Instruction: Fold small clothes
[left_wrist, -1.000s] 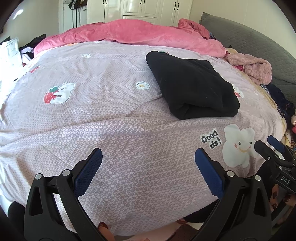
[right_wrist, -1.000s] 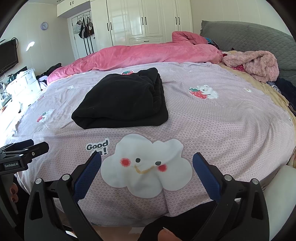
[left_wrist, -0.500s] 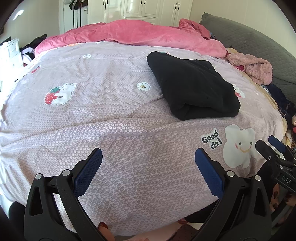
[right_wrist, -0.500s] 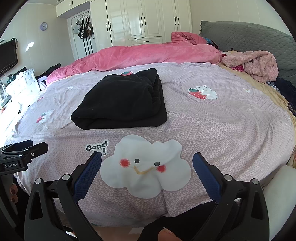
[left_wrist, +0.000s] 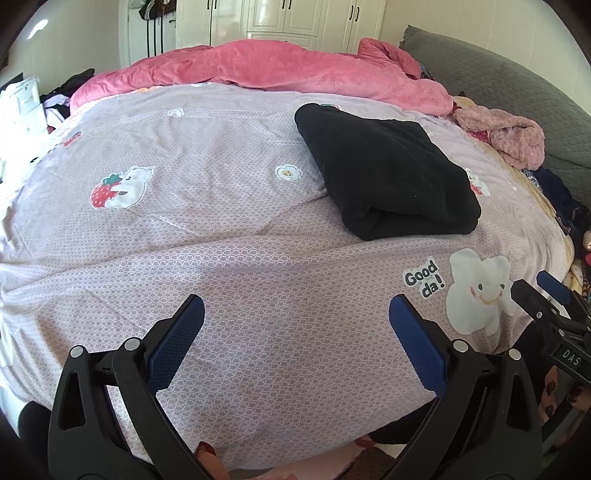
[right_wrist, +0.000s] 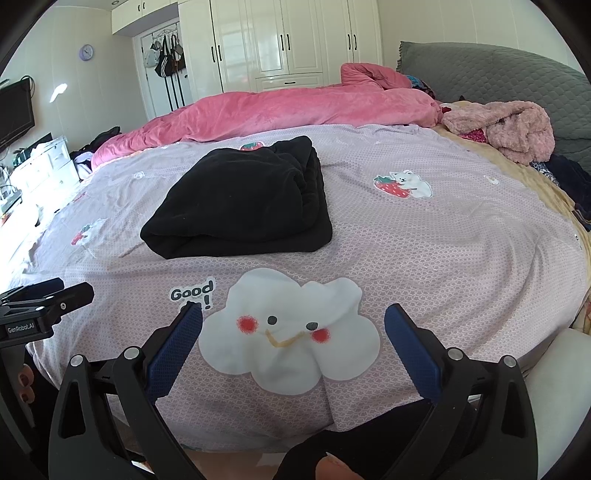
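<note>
Black garment (left_wrist: 384, 170) lies folded into a thick rectangle on the lilac bedspread (left_wrist: 221, 229), toward the middle of the bed and set back from its near edge. Nothing touches it. Over the last second it has not moved, which suggests this fold is finished. Left gripper (left_wrist: 295, 325) and right gripper (right_wrist: 293, 332) both hover wide open and empty over the near edge.

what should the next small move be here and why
Probably reach the right gripper toward the pink fluffy garment heaped by the headboard: the black garment already lies folded on the bedspread, and both grippers, left too, are open and empty.
</note>
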